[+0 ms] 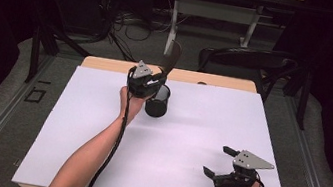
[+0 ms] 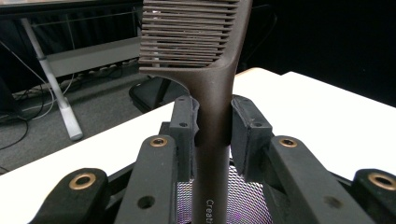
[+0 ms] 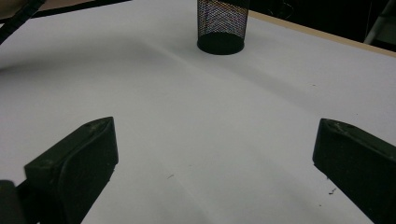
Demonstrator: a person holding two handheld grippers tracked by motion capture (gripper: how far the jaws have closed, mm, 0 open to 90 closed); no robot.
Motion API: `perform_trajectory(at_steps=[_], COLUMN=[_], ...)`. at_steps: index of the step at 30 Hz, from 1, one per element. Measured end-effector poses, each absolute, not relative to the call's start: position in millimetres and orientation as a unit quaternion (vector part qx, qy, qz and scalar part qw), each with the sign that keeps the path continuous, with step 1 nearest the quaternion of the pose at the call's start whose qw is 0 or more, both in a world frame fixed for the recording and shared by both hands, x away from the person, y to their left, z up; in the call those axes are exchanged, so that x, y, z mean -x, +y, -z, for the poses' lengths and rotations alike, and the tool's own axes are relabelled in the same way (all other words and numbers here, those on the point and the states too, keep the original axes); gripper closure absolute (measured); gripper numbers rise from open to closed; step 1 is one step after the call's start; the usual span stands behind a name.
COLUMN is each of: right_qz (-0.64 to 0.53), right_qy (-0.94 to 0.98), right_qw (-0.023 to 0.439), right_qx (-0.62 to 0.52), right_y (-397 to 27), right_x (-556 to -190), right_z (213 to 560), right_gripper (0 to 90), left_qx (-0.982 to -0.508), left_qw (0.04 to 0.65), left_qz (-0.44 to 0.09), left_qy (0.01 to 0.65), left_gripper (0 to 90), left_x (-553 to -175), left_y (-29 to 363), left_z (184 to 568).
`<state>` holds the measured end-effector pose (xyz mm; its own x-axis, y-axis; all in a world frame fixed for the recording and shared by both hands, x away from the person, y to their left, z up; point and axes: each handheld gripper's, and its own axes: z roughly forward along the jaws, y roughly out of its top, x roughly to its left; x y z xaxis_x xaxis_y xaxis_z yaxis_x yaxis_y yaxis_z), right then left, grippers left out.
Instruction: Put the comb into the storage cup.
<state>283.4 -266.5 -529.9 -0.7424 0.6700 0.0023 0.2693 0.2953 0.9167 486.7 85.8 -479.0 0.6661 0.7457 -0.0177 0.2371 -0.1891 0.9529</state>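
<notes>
one dark comb (image 2: 212, 84) is clamped upright by the left gripper (image 1: 148, 81) over one black mesh cup (image 1: 157, 101); at five o'clock, the right gripper (image 1: 225, 162) is held wide, empty.

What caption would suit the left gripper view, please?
Left gripper clamps a dark comb upright above a mesh cup.

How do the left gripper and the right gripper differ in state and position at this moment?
The left gripper is shut on the handle of a dark comb, while the right gripper is open and holds nothing. The left gripper is raised over the black mesh cup near the far side of the table; the right gripper sits low near the front right edge. Both are black, and a hand holds each.
</notes>
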Motion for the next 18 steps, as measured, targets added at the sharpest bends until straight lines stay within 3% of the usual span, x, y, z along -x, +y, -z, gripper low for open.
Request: perform_trajectory(at_steps=[18], right_qz=[-0.509], right_qy=[0.782], right_qw=[0.194], right_qx=[-0.301], right_y=[-266.7], right_x=[-282.8], right_z=[529.4], right_gripper=[0.0], left_qx=[-0.736], left_qw=[0.540], left_qz=[-0.229], left_qy=[0.338], left_gripper=[72.4], left_x=[-486.4], left_y=[85.0], left_z=[486.1])
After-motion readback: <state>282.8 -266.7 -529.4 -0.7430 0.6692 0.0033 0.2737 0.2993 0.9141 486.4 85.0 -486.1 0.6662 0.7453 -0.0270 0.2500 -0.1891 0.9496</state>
